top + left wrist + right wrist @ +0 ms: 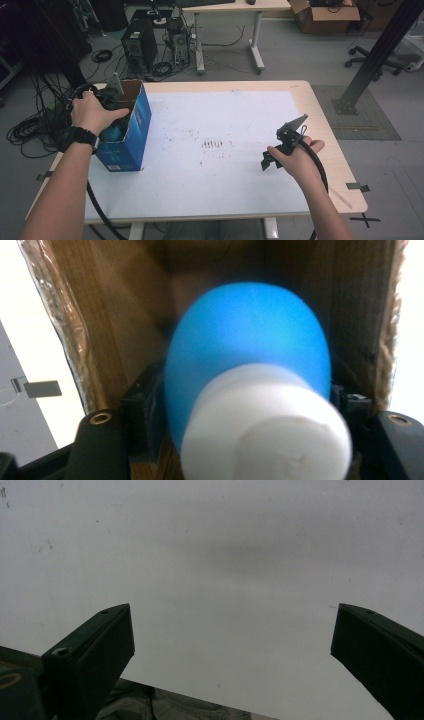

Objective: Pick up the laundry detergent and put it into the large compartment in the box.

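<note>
Beyond the wooden table [327,135] with its scuffed white mat [220,125], a grey floor carries two black computer towers [140,45] standing among tangled cables [30,127], just left of a light desk [227,10] on white legs. An open cardboard carton [325,15] sits on the floor at the upper right, a black slanted metal post [380,50] rises from a base plate beside the table's right corner, and an office chair's wheeled base [372,60] shows behind it. Strips of black tape [364,219] mark the floor near the table's front right corner.
</note>
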Motion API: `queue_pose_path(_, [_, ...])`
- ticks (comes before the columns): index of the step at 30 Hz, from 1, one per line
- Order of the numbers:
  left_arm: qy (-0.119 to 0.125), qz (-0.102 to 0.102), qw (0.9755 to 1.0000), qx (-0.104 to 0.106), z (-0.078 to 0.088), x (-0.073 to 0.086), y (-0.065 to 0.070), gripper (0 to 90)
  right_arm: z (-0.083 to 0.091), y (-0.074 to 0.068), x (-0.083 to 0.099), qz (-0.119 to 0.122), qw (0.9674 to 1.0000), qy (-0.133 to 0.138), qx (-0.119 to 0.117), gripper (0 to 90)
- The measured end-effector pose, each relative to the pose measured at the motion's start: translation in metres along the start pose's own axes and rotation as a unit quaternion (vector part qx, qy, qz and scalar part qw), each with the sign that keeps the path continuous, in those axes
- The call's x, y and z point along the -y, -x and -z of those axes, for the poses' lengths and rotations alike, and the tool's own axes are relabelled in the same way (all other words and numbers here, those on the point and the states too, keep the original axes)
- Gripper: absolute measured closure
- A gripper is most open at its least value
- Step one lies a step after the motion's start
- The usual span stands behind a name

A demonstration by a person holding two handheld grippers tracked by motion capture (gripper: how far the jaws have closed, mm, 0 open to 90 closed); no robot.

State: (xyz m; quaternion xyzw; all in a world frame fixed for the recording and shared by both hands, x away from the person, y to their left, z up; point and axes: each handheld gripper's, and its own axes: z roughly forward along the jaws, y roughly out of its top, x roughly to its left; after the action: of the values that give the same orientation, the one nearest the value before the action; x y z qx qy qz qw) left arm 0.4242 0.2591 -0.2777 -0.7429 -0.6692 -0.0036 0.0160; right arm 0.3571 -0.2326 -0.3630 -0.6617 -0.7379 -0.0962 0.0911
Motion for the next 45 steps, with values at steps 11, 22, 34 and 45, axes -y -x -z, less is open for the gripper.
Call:
queue_pose_path(11, [0.020, -0.006, 0.9998, -0.006, 0.027, 0.003, 0.003, 30.7, 0.003, -0.002, 0.000, -0.003, 1.0000, 0.003, -0.003, 3.8])
queue_pose_path(22, [0.044, -0.014, 0.9988, -0.012, 0.063, 0.004, 0.017, 29.3, 0.006, -0.001, 0.001, 0.000, 1.0000, 0.006, -0.006, 3.8])
queue_pose_path(34, [0.059, -0.054, 0.9968, 0.000, 0.088, -0.001, 0.064, 21.7, 0.012, -0.001, 0.003, 0.001, 0.9999, 0.011, -0.007, 3.8])
queue_pose_path(45, [0.066, -0.091, 0.9935, 0.018, 0.086, -0.008, 0.111, 13.8, 0.017, 0.003, 0.007, 0.000, 0.9998, 0.016, -0.012, 3.7])
